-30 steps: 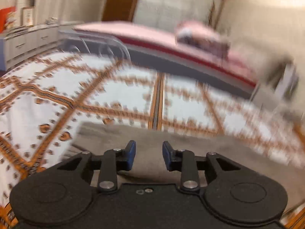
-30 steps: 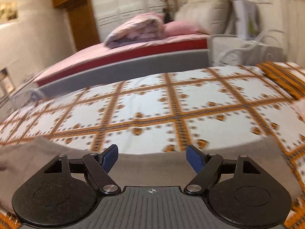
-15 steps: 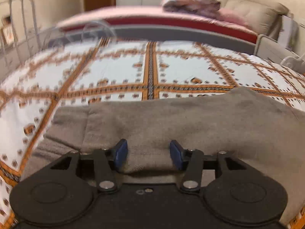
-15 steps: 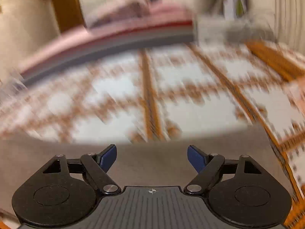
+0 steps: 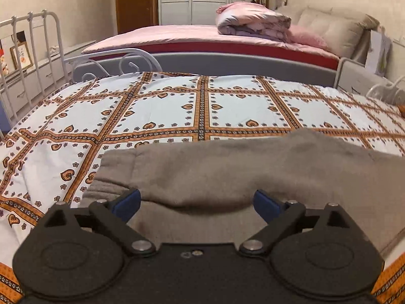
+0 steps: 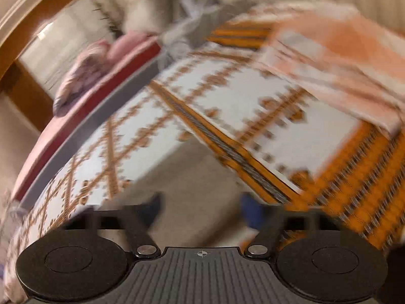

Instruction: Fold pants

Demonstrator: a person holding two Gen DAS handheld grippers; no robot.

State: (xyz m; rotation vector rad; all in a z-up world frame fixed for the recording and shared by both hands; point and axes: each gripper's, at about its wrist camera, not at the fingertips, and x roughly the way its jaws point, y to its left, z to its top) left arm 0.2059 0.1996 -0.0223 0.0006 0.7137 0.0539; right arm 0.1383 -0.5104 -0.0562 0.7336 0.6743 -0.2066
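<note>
My left gripper (image 5: 197,204): jaws opening wide, folded edge between them, pads clear of it.
My right gripper (image 6: 201,209): blurred, jaws closing over cloth.
Pants (image 5: 227,172): grey-brown, fleecy, doubled over, lying on the patterned bedspread (image 5: 162,111).

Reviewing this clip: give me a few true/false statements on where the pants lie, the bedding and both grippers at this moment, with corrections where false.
1. The grey pants lie on a patterned bedspread. True.
2. The left gripper is clamped tight on a fold of the pants. False: its jaws are opening and stand wide, with the fabric lying loose between the pads.
3. A rolled pink quilt sits on the far bed. True.
4. The right wrist view is sharp and steady. False: it is heavily blurred and tilted.
5. The right gripper holds a pillow. False: its jaws are closing, and only grey fabric shows between them; the blur hides any contact.
</note>
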